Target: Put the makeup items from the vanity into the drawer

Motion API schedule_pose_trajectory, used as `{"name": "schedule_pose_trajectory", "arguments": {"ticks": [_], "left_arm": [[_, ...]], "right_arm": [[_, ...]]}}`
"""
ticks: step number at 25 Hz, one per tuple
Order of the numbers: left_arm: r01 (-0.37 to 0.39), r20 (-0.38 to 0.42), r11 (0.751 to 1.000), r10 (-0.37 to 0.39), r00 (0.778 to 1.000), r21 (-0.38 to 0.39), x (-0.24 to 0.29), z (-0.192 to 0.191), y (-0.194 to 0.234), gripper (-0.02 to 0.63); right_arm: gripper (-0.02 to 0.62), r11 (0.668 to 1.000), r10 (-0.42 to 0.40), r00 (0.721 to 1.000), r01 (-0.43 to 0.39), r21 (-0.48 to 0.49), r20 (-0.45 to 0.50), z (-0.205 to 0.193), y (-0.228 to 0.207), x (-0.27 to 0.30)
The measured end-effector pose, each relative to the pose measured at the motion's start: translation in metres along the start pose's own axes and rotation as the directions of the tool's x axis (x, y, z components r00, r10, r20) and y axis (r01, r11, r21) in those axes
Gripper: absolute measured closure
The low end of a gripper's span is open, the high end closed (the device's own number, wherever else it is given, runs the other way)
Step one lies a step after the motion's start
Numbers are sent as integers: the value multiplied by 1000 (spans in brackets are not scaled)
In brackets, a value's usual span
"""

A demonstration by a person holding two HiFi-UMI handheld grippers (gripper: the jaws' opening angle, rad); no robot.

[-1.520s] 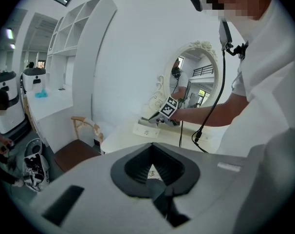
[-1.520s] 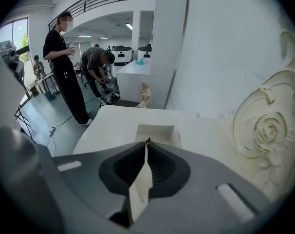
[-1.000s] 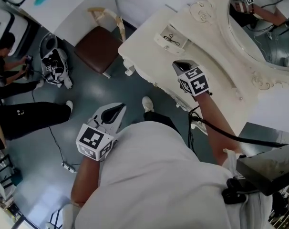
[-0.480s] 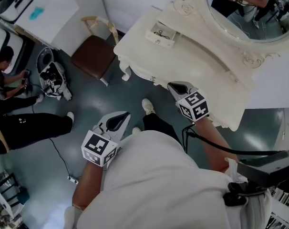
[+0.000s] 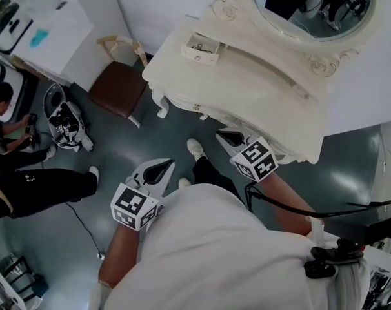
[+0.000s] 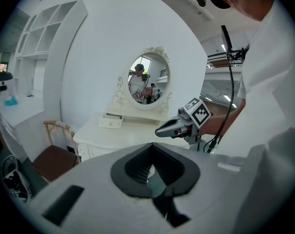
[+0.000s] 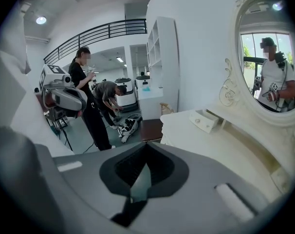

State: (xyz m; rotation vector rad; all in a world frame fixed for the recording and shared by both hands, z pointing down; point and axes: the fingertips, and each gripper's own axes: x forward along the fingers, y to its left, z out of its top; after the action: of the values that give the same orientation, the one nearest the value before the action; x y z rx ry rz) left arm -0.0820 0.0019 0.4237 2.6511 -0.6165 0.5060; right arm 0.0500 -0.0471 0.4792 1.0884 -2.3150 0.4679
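Within the last second the right gripper [image 5: 224,135] has come back off the table [image 5: 247,89]: it was over the top, then at the front edge, and now it hangs in front of it, close to the person's body. The whole head view has drawn back too, so the table sits further up the picture. The left gripper [image 5: 164,165] has stayed low over the floor, well apart from the table. Both pairs of fingers are together with nothing between them. The small drawer [image 5: 199,46] on the table's top stands open with a dark item [image 5: 199,47] lying in it, too small to name. The rest of the top looks bare, so the putting-away seems done or nearly so, with the drawer perhaps yet to be pushed in. Only the head view looks down into the drawer. The right gripper view shows its front and knob but not its contents, plus people [image 7: 89,96] standing beyond a chair [image 7: 150,128]. The left gripper view alone shows the right gripper side-on, its fingers meeting at the tip, below the mirror [image 6: 147,82].
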Motion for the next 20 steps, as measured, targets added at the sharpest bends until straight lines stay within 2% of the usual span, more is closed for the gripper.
{"name": "schedule_pose_trajectory", "arguments": {"ticks": [11,20], "left_arm": [[21,14,1000,-21,1000,14,-7,-10,-16,603],[44,6,999,-44,999,26,-2,-13,-20,603]], "right_arm": [[594,1000,11,1000,-11,-27,13,-8,36,-11],[595,999,4,1000,-4,-39,13,-12,42,-17]]}}
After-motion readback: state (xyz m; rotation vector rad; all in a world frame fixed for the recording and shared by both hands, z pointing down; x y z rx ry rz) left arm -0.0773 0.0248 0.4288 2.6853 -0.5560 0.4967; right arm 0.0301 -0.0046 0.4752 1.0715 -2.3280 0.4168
